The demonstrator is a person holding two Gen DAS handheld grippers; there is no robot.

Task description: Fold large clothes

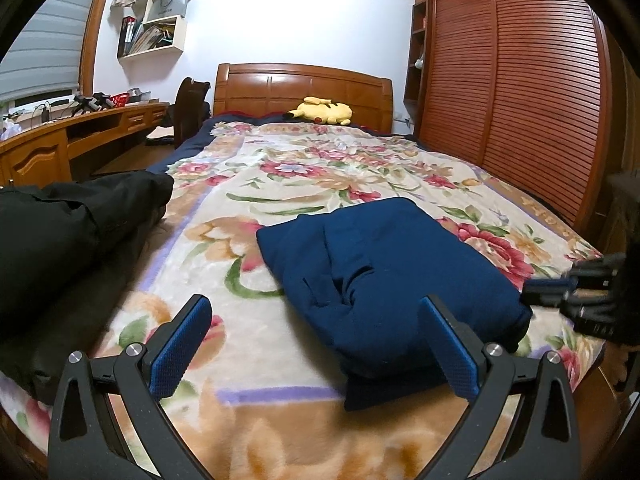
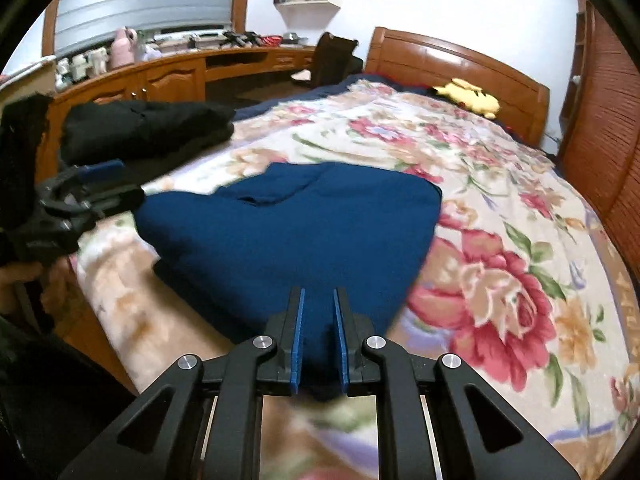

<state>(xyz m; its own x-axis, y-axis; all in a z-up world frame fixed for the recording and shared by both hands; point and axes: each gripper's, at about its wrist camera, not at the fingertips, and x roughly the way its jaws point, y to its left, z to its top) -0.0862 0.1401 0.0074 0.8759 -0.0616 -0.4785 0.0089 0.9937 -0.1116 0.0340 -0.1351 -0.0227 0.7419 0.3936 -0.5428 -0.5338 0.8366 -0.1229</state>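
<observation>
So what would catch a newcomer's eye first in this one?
The folded blue garment lying on the flowery blanket near the foot of the bed. The right gripper has its jaws nearly closed around the garment's near edge, while the left gripper stands wide open just short of it. A heap of black clothes sits at the bed's left side, and a yellow plush toy by the headboard.

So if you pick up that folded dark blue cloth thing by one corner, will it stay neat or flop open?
The folded dark blue garment would probably flop: it looks soft, with loose layers and creases on top. Lifted by the near edge, between the right gripper pads, the folds would likely sag open. It seems thick, so perhaps fairly heavy.
</observation>
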